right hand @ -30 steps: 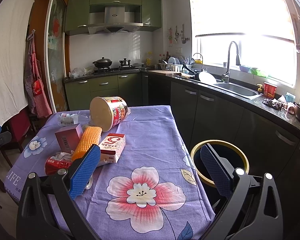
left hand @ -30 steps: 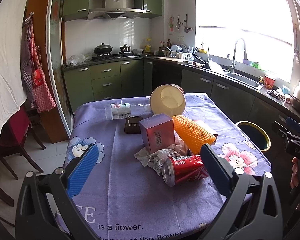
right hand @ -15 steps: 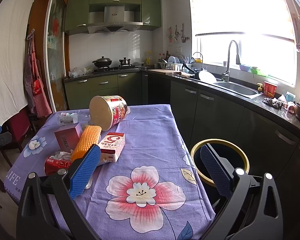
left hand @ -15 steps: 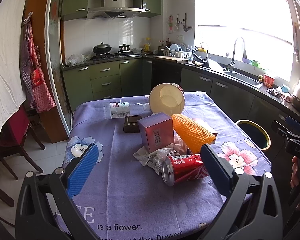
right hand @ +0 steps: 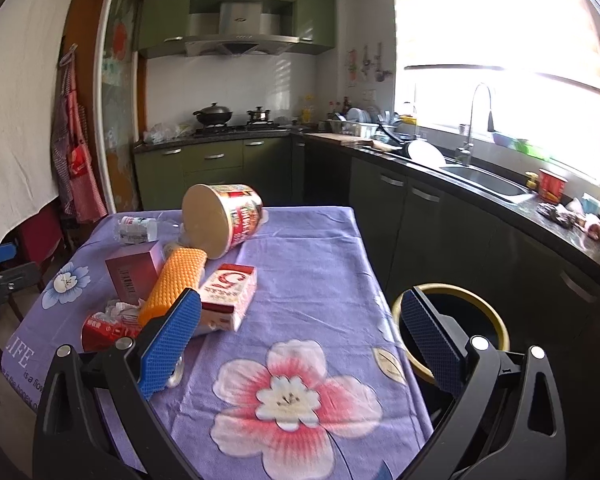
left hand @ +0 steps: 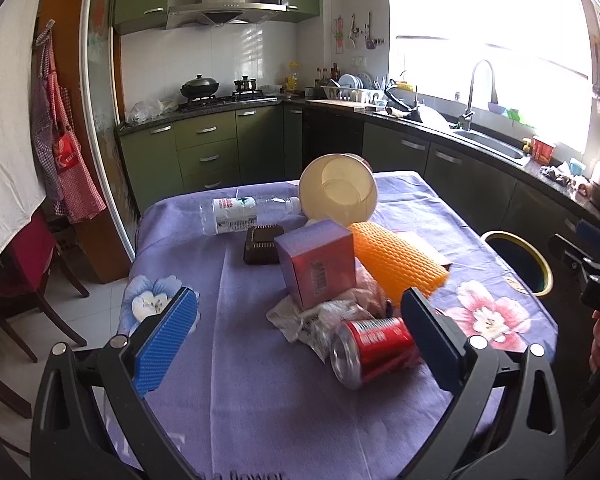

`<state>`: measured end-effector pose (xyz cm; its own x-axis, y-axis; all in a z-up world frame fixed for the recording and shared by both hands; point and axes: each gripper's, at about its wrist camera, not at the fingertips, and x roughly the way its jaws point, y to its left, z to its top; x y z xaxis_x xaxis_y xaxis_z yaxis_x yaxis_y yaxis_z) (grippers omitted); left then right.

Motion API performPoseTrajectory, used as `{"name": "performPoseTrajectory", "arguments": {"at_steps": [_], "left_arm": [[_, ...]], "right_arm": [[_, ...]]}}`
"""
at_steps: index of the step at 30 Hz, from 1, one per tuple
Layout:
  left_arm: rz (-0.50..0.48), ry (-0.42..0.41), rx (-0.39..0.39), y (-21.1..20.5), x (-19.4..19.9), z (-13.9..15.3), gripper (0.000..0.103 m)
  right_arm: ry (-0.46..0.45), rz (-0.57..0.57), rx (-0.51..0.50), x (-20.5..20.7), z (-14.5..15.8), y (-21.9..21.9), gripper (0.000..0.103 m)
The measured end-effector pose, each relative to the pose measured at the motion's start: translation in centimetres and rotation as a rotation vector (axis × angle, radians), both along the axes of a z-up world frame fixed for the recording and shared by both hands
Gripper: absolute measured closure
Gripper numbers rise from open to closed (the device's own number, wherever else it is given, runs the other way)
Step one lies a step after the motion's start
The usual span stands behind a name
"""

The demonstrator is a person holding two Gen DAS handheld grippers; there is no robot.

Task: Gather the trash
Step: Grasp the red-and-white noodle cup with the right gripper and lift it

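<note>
Now both claws spread wide and empty, left claw [left hand: 300, 332] low over the tabletop [left hand: 240, 380], red can [left hand: 374, 350] on its side just inside its right finger, right claw [right hand: 300, 334] near the bin [right hand: 452, 332].

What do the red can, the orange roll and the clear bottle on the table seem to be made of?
Red can: likely thin metal, glossy printed wall, with a bright silvery end.
Orange roll: probably soft foam or plastic mesh, matt, with a honeycomb pattern of small cells.
Clear bottle: plastic, it seems; the wall is see-through under a white label.
</note>
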<state>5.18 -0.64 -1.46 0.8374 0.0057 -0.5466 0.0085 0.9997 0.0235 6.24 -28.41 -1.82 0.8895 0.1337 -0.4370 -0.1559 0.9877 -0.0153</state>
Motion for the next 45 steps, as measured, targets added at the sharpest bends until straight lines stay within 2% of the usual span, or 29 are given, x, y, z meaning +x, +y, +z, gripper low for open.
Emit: {"name": "performPoseTrajectory", "arguments": {"at_steps": [8, 12, 21, 24, 27, 30, 32, 33, 34, 37, 40, 43, 45], "left_arm": [[0.018, -0.009, 0.047, 1.7, 7.5, 0.2, 0.006], [0.013, -0.001, 0.065, 2.9, 11.4, 0.1, 0.006], [0.019, 0.018, 0.041, 5.9, 17.9, -1.0, 0.006], [0.026, 0.019, 0.04, 6.4, 18.8, -1.6, 0.006], [0.023, 0.029, 0.017, 7.0, 19.2, -2.2, 0.006], [0.015, 0.047, 0.002, 7.3, 19.5, -2.8, 0.006], [0.009, 0.052, 0.0, 7.2, 19.5, -3.1, 0.006], [0.005, 0.055, 0.0, 7.2, 19.5, -3.2, 0.006], [0.0, 0.057, -0.002, 7.1, 19.5, -3.3, 0.006], [-0.003, 0.057, -0.002, 7.1, 19.5, -3.3, 0.006], [0.001, 0.054, 0.0, 7.2, 19.4, -3.3, 0.006], [0.0, 0.051, -0.004, 7.2, 19.3, -3.3, 0.006], [0.0, 0.048, -0.001, 7.2, 19.2, -3.3, 0.006]], "right_arm": [[0.022, 0.109, -0.039, 7.7, 0.8, 5.0, 0.004], [0.047, 0.145, -0.08, 13.4, 1.1, 8.1, 0.006], [0.166, 0.156, -0.212, 25.5, -1.6, 14.6, 0.035], [0.201, 0.126, -0.309, 29.1, -3.4, 16.7, 0.046], [0.186, 0.072, -0.405, 31.1, -4.7, 18.2, 0.053], [0.164, 0.034, -0.485, 32.2, -5.8, 19.3, 0.066], [0.163, 0.022, -0.517, 33.0, -6.7, 19.8, 0.085], [0.151, 0.01, -0.538, 33.7, -7.1, 20.0, 0.089], [0.141, 0.001, -0.549, 34.1, -7.3, 20.0, 0.097], [0.143, -0.011, -0.561, 35.2, -7.9, 19.8, 0.1], [0.084, -0.034, -0.597, 35.3, -7.9, 20.0, 0.1], [-0.014, -0.069, -0.61, 34.6, -7.2, 19.7, 0.1], [-0.118, -0.103, -0.616, 33.7, -6.4, 19.6, 0.1]]}}
